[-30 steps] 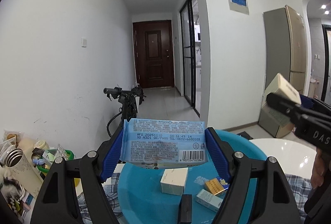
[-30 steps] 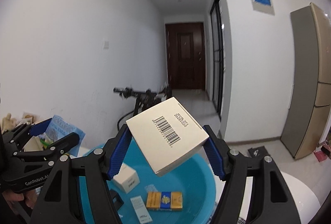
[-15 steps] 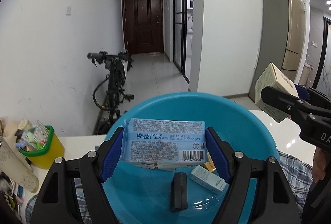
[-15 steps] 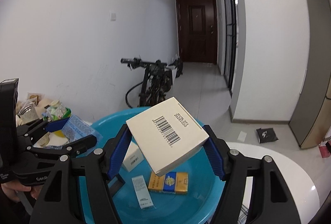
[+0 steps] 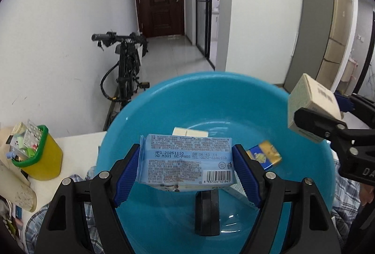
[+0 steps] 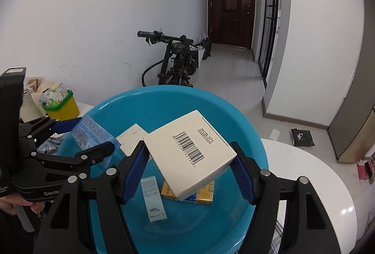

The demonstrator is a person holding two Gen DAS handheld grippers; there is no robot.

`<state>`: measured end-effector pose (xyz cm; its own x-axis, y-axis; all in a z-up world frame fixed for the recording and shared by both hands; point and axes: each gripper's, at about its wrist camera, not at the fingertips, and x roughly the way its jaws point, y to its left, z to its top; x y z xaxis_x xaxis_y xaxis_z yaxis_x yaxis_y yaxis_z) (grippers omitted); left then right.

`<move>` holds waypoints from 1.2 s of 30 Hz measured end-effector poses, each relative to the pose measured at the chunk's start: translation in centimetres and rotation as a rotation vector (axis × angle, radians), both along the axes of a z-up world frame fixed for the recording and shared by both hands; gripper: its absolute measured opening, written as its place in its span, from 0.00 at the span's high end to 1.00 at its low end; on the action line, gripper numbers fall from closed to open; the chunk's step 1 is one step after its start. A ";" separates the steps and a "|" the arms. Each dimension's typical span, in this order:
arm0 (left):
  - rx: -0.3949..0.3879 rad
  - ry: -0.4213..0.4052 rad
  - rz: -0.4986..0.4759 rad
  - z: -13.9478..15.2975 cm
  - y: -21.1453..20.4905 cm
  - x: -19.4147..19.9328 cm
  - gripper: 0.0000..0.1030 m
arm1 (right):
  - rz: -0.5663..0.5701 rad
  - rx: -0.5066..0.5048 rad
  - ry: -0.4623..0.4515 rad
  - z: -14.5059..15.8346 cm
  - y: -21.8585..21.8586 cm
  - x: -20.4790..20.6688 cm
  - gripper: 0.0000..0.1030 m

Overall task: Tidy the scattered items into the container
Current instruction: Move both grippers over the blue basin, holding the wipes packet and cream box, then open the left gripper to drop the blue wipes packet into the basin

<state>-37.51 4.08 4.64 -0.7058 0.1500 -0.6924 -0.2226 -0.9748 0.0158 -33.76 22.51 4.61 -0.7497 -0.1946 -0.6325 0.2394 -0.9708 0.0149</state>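
Note:
A round blue basin fills the middle of both views. My left gripper is shut on a light-blue wipes pack above the basin's inside; the gripper and the pack also show in the right wrist view. My right gripper is shut on a cream box with a barcode, tilted, over the basin; the box also shows in the left wrist view. Inside lie a yellow-blue box, a white box, a slim pale box and a black item.
A yellow cup with a green rim holds small items on the white table, left of the basin. Checked cloth lies under the basin. A bicycle leans on the wall beyond.
Both grippers have tilted down and moved in over the basin, each still holding its item. The basin now fills much more of both views.

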 end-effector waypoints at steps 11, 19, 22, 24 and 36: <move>-0.007 -0.126 -0.043 -2.8 0.9 -1.1 0.23 | 0.026 0.036 -0.048 -1.5 -1.1 -0.4 0.34; -0.006 -0.174 -0.033 -3.5 0.7 -1.4 0.23 | 0.023 0.043 -0.047 -1.3 -0.9 -0.2 0.34; -0.005 -0.176 -0.042 -3.5 0.8 -1.3 0.23 | 0.021 0.047 -0.048 -1.4 -1.0 -0.2 0.34; -0.012 -0.172 -0.052 -3.5 1.1 -1.1 0.23 | 0.021 0.048 -0.049 -1.3 -1.0 -0.2 0.34; -0.011 -0.155 -0.048 -2.7 0.9 -1.2 0.20 | 0.015 0.052 -0.056 -1.8 -1.0 -0.5 0.34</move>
<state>-38.68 5.00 1.91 -0.5824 0.1727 -0.7943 -0.2697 -0.9629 -0.0116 -34.22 21.50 2.84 -0.7101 -0.1716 -0.6829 0.2541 -0.9669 -0.0213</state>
